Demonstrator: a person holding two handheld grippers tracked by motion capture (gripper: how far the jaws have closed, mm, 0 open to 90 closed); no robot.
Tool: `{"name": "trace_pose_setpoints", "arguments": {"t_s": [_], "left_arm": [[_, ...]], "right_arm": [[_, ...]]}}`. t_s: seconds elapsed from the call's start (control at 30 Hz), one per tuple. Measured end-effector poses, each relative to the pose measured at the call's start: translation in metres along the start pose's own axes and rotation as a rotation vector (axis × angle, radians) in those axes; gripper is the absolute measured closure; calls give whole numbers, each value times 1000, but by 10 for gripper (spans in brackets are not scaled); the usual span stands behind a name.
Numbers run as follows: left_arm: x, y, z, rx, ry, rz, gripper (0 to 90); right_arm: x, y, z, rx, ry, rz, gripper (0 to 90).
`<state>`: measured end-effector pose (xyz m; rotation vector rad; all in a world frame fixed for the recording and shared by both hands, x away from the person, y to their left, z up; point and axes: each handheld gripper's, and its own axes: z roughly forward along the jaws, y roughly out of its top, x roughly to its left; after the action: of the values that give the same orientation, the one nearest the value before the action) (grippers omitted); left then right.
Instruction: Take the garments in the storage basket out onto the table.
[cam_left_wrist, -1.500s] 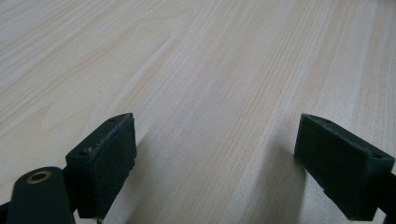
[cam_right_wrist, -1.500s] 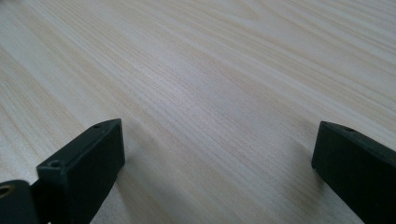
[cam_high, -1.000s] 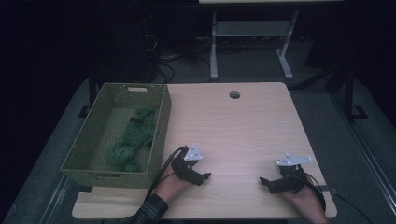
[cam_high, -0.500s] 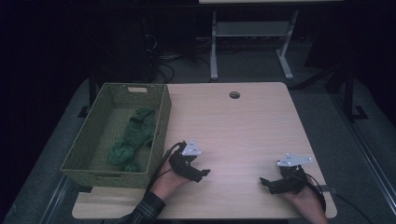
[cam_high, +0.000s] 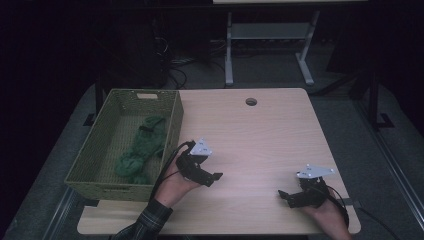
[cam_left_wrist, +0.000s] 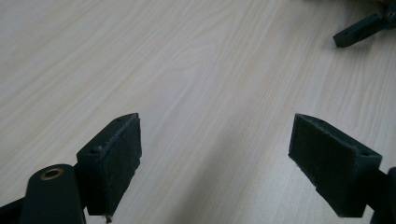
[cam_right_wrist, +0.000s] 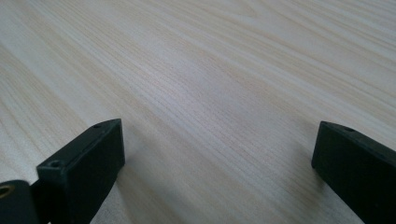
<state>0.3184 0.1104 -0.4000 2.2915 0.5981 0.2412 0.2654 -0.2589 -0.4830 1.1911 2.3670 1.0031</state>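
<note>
While both hands rested low over the worktop (cam_high: 260, 135), the left gripper (cam_high: 212, 176) had its fingers (cam_left_wrist: 114, 158) spread wide — nothing between them but bare wood. The right gripper (cam_high: 287, 196) sat near the front edge, well apart from the left, its fingers (cam_right_wrist: 88, 163) likewise released and holding nothing. The green cloth (cam_high: 142, 150) lay crumpled inside the woven basket (cam_high: 172, 125) at the left end of the worktop — near the left gripper, but not touched by it.
</note>
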Motion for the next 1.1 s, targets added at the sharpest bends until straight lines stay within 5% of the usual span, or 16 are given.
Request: {"name": "trace_pose_setpoints", "arguments": {"t_s": [0.17, 0.5, 1.1], "left_arm": [[3, 12, -9, -29, -14, -10, 165], [12, 21, -17, -5, -55, -8, 216], [36, 25, -45, 8, -66, -22, 267]], "right_arm": [[0, 0, 0, 1, 0, -2, 22], [0, 0, 0, 0, 0, 0, 22], [-1, 0, 0, -2, -1, -7, 21]]}}
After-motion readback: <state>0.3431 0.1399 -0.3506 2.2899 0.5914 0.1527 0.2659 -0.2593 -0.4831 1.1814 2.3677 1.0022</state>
